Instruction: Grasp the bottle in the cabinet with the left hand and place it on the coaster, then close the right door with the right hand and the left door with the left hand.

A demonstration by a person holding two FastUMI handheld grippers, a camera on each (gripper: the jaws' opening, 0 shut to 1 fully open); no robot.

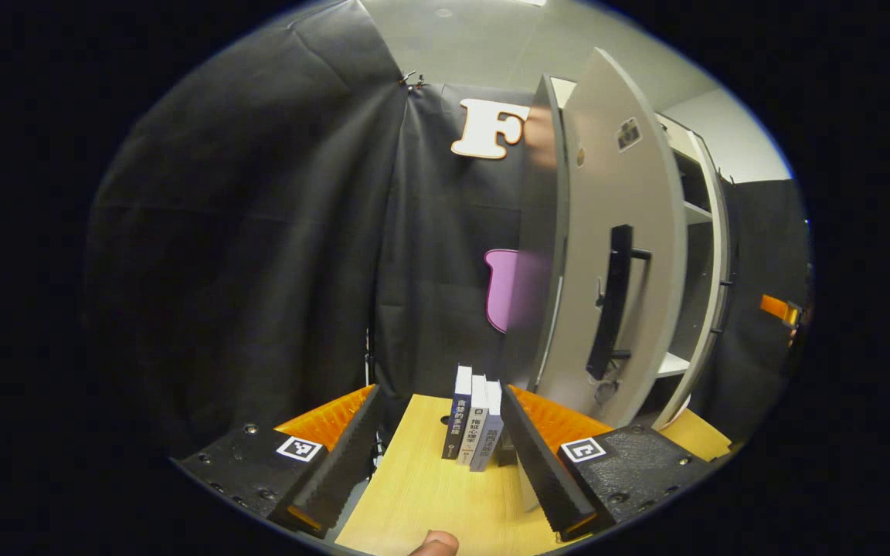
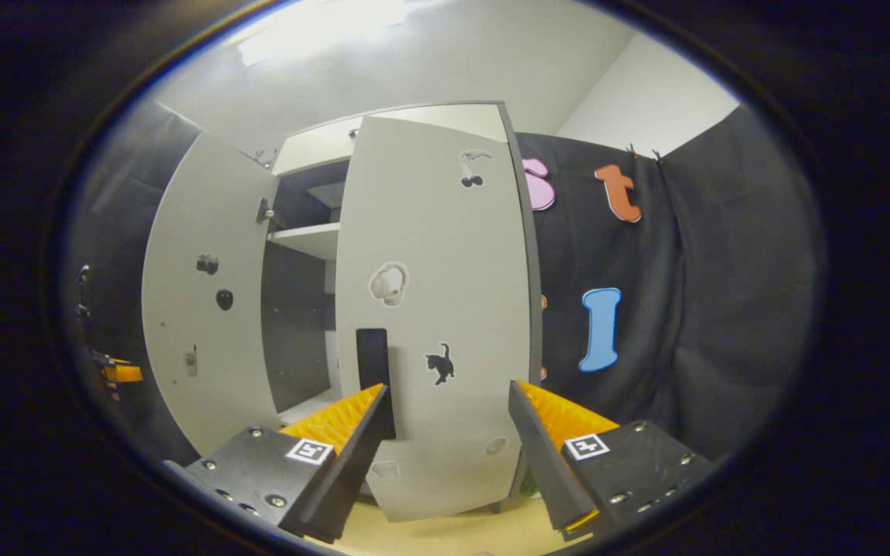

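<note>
My left gripper [image 1: 441, 483] is open over the wooden table [image 1: 429, 494], with nothing between its fingers. Just right of it the cabinet's left door [image 1: 630, 232] stands wide open, its black handle [image 1: 613, 309] facing me. In the right gripper view, my right gripper [image 2: 449, 463] is open close in front of the right door [image 2: 437, 309], which is partly swung in. That door's black handle [image 2: 374, 363] sits just above the near finger. The left door [image 2: 205, 293] hangs open beside it, with dark shelves [image 2: 306, 239] between the two.
Three books [image 1: 476, 425] stand upright on the table just ahead of my left gripper. A fingertip [image 1: 433, 543] shows at the bottom edge. Black cloth walls close in on both sides. The other gripper [image 1: 781, 309] shows as an orange bit past the cabinet.
</note>
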